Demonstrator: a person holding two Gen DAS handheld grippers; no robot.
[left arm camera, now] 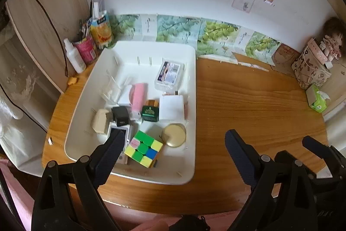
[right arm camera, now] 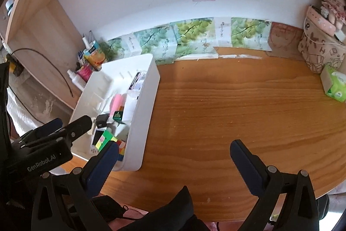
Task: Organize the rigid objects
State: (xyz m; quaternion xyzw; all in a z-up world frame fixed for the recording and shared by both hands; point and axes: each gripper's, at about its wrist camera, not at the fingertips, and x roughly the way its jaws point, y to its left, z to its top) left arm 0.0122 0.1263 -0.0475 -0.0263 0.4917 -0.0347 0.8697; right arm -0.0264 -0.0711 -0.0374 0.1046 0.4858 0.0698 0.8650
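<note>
Rigid objects lie gathered in a shallow white plastic tray (left arm camera: 190,83) at the left side of the round wooden tabletop (left arm camera: 259,105): a multicoloured twisty puzzle cube (left arm camera: 143,148) near the front, a round cream-coloured tin (left arm camera: 174,135) just beside it, a flat white rectangular box (left arm camera: 172,107), a small dark green box with gold print (left arm camera: 150,112), a pink oblong case (left arm camera: 139,95), a small black cube-shaped block (left arm camera: 121,116), a cream rectangular block (left arm camera: 100,121) and a clear plastic case with a printed card inside (left arm camera: 169,73) toward the back.

As a judgement, the task looks close to done. Everything that reads as loose and rigid already sits inside the tray, and the wood to its right carries nothing to collect. What may be left is tidying within the tray, since the pieces lie jumbled and touching one another rather than in rows.

The left gripper (left arm camera: 175,142) hovers over the tray's front edge, spread wide and grasping nothing. The right gripper (right arm camera: 174,153) hangs over bare wood to the right of the tray, likewise released and empty.

Legible writing is scarce. The left gripper's body, seen from the right wrist view, reads "GenRobot.AI". The green box's print, the clear case's card and the papers on the wall are too blurred to read. A patterned beige bag (right arm camera: 320,53) at the far right shows scattered capital letters, not a readable word.
</note>
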